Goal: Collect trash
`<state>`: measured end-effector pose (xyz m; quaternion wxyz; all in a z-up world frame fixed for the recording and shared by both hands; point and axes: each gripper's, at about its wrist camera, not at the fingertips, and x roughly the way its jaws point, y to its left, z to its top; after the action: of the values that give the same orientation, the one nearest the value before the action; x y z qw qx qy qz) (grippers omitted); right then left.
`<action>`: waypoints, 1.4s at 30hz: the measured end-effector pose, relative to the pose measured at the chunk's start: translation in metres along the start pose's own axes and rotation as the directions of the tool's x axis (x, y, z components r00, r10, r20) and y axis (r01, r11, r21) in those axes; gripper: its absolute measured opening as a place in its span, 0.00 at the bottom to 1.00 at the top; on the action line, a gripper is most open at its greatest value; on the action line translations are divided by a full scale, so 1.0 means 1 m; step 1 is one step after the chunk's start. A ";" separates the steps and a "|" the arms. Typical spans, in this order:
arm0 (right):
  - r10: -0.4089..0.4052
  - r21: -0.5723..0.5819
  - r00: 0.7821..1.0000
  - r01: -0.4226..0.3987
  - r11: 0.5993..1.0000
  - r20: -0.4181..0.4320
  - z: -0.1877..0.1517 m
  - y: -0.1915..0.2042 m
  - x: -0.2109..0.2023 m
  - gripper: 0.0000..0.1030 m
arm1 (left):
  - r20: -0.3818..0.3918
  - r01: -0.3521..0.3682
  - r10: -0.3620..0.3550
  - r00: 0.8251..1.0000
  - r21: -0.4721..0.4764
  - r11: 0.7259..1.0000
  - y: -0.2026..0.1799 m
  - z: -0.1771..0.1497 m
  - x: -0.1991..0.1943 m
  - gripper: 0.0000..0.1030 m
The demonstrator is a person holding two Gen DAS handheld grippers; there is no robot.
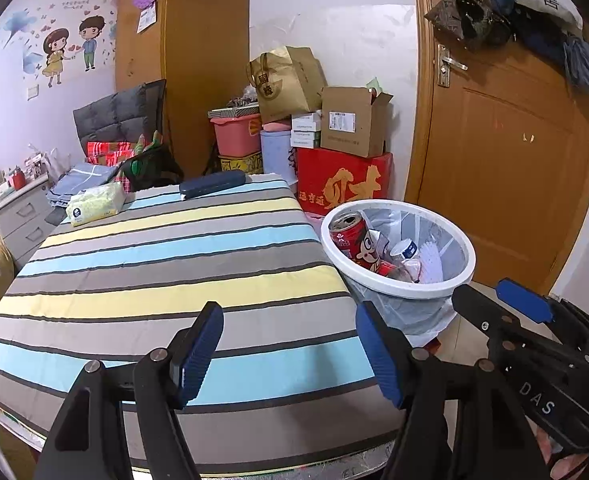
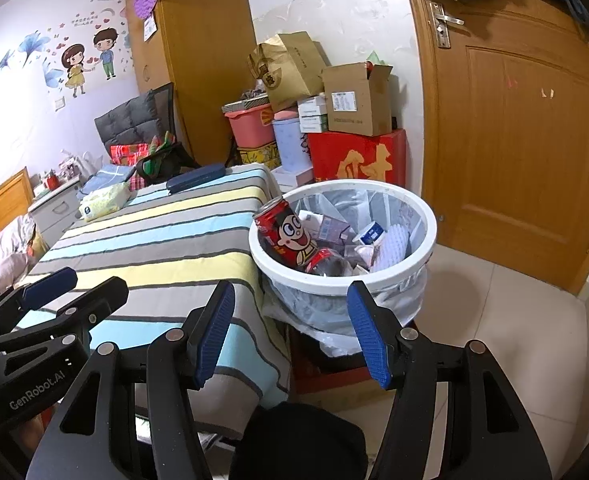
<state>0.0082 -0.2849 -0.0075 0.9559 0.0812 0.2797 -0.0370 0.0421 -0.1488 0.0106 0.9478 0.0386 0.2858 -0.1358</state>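
Blue pads up close: the left gripper (image 1: pixel 290 354) is spread with nothing between its fingers, and the right gripper (image 2: pixel 290 334) is spread and empty too, side by side over the striped table (image 1: pixel 166 264). At two o'clock from the left gripper, beside the table edge, stands one white bin (image 1: pixel 468 258) with a thin plastic liner. Inside it, one red can (image 1: pixel 354 242) leans on the rim among crumpled wrappers and a clear bottle, too jumbled to count. Likely light stuff: the can stiff but dentable, best taken across its sides. One tissue pack (image 1: pixel 96 204) and one dark case (image 1: pixel 212 184) sit at the far end, twelve o'clock.
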 end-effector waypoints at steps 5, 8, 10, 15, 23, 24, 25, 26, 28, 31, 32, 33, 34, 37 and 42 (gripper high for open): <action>-0.002 0.001 1.000 0.002 1.000 0.000 -0.001 0.001 -0.001 0.58 | -0.001 -0.004 0.004 1.000 -0.004 1.000 0.000 -0.002 -0.003 0.66; -0.002 0.000 1.000 0.002 1.000 0.004 -0.001 0.002 -0.002 0.58 | -0.001 -0.006 0.006 1.000 -0.002 1.000 0.000 -0.002 -0.005 0.66; -0.001 -0.001 1.000 0.001 1.000 0.005 -0.001 0.003 -0.002 0.58 | -0.002 -0.004 0.004 1.000 0.002 1.000 0.000 -0.001 -0.006 0.66; 0.000 -0.002 1.000 0.000 1.000 0.004 -0.001 0.004 -0.002 0.58 | 0.004 -0.005 0.005 1.000 -0.002 1.000 -0.001 -0.001 -0.008 0.66; 0.002 0.003 1.000 -0.002 1.000 0.010 -0.001 0.004 -0.003 0.58 | 0.004 -0.002 0.002 1.000 -0.003 1.000 0.001 -0.002 -0.010 0.66; 0.003 0.004 1.000 -0.003 1.000 0.009 0.000 0.004 -0.003 0.58 | 0.004 -0.001 0.001 1.000 -0.004 1.000 0.000 -0.002 -0.010 0.67; 0.004 0.002 1.000 -0.004 1.000 0.009 -0.001 0.004 -0.003 0.58 | 0.004 -0.002 0.002 1.000 -0.004 1.000 0.001 -0.002 -0.010 0.67; 0.006 0.002 1.000 -0.006 1.000 0.011 0.000 0.004 -0.004 0.58 | 0.004 -0.003 0.003 1.000 -0.004 1.000 0.001 -0.002 -0.011 0.66; 0.010 0.001 1.000 -0.010 1.000 0.011 0.000 0.004 -0.004 0.58 | 0.002 -0.004 0.004 1.000 -0.003 1.000 0.001 -0.002 -0.011 0.66; 0.008 -0.001 1.000 -0.008 1.000 0.014 0.001 0.004 -0.006 0.58 | 0.004 -0.001 0.001 1.000 -0.005 1.000 0.001 -0.002 -0.012 0.67; 0.008 0.000 1.000 -0.008 1.000 0.013 0.001 0.004 -0.006 0.58 | 0.004 -0.001 0.001 1.000 -0.005 1.000 0.002 -0.002 -0.012 0.66; 0.007 0.001 1.000 -0.007 1.000 0.012 0.000 0.004 -0.006 0.58 | 0.004 0.000 0.000 1.000 -0.005 1.000 0.002 -0.002 -0.013 0.66; 0.006 0.002 1.000 -0.006 1.000 0.012 0.000 0.005 -0.006 0.58 | 0.005 0.000 0.000 1.000 -0.005 1.000 0.002 -0.002 -0.012 0.66; 0.008 0.001 1.000 -0.008 1.000 0.014 0.000 0.005 -0.007 0.58 | 0.004 -0.001 0.001 1.000 -0.007 1.000 0.002 -0.002 -0.012 0.66; 0.009 -0.002 1.000 -0.009 1.000 0.014 0.000 0.006 -0.007 0.58 | 0.006 -0.003 0.003 1.000 -0.004 1.000 0.001 -0.002 -0.013 0.66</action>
<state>0.0032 -0.2790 -0.0029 0.9581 0.0814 0.2725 -0.0331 0.0310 -0.1441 0.0162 0.9490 0.0368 0.2831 -0.1337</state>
